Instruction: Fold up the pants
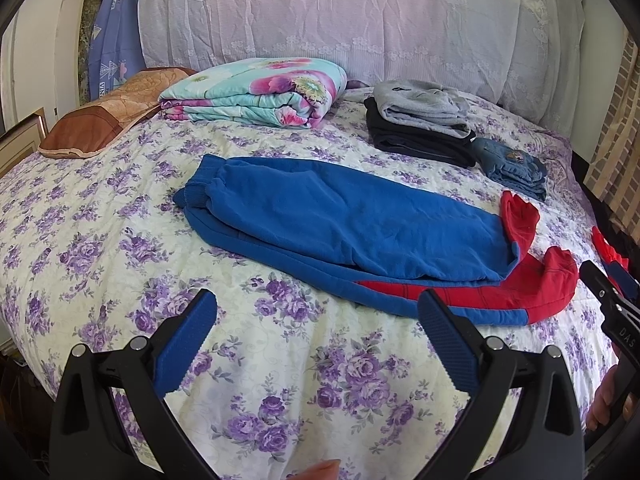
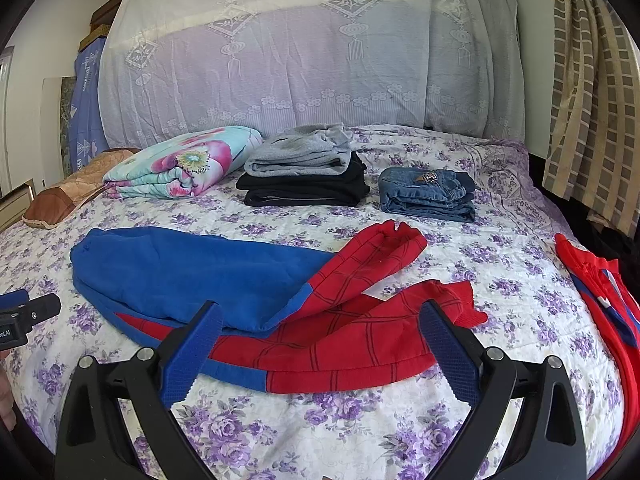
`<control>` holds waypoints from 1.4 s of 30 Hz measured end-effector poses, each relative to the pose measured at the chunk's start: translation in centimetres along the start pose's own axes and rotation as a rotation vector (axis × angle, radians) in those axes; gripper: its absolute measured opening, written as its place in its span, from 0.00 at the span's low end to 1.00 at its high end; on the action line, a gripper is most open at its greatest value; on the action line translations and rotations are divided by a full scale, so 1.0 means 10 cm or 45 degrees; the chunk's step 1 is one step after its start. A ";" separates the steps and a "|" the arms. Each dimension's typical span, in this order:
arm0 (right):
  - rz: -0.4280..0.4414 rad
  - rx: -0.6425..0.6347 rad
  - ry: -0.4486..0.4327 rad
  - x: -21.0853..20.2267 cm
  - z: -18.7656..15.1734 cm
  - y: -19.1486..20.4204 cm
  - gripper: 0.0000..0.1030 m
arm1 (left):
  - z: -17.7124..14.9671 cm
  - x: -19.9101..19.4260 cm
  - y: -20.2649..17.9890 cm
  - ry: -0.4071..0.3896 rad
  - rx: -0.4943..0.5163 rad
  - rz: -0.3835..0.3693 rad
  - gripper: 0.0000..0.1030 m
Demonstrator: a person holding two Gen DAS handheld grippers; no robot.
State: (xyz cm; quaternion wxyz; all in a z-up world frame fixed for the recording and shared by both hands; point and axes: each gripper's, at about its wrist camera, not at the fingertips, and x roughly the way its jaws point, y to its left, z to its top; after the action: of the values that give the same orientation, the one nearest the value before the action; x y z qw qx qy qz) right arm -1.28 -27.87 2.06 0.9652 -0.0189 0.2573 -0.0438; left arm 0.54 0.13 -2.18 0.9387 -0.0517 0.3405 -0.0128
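On the floral bedspread (image 1: 100, 216) lie blue-red pants (image 2: 248, 304) (halved lengthwise); both grippers (image 1: 316, 344) (image 2: 320, 348) gape empty.

Both views are bright with soft daylight that glows through the white lace curtain (image 2: 280, 60) behind the bed (image 1: 100, 240), shadows are weak, and fisheye edges bend into dark corners.

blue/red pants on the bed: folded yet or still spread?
Folded once lengthwise, not folded up. The blue and red pants lie full length on the bed, one leg stacked on the other; both grippers hover open, empty.
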 end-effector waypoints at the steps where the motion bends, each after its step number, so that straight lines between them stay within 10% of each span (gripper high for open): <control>1: 0.000 -0.001 0.000 0.00 0.00 0.00 0.96 | -0.01 0.00 -0.01 0.002 0.000 -0.001 0.96; 14: 0.004 -0.011 0.013 0.04 -0.03 0.01 0.96 | -0.03 0.11 0.05 0.042 -0.010 0.005 0.96; 23: 0.476 0.406 0.173 0.35 -0.26 -0.68 0.96 | -0.16 0.61 0.43 0.212 -0.104 0.083 0.96; 32: 0.302 0.666 0.386 0.71 -0.67 -1.37 0.96 | -0.32 0.80 0.40 0.184 0.080 0.222 0.96; 38: 0.387 0.544 0.348 0.67 -0.80 -1.32 0.97 | -0.28 0.76 0.51 0.217 0.045 0.104 0.96; 42: 0.361 0.470 0.382 0.67 -0.75 -1.22 0.97 | -0.04 0.67 0.88 0.251 -0.195 -0.189 0.96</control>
State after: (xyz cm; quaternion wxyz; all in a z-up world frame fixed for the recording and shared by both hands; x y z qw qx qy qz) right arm -0.17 -40.75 -7.05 0.8999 0.2002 0.3851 0.0432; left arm 5.39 8.45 -7.68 0.8905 -0.1466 0.4264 -0.0612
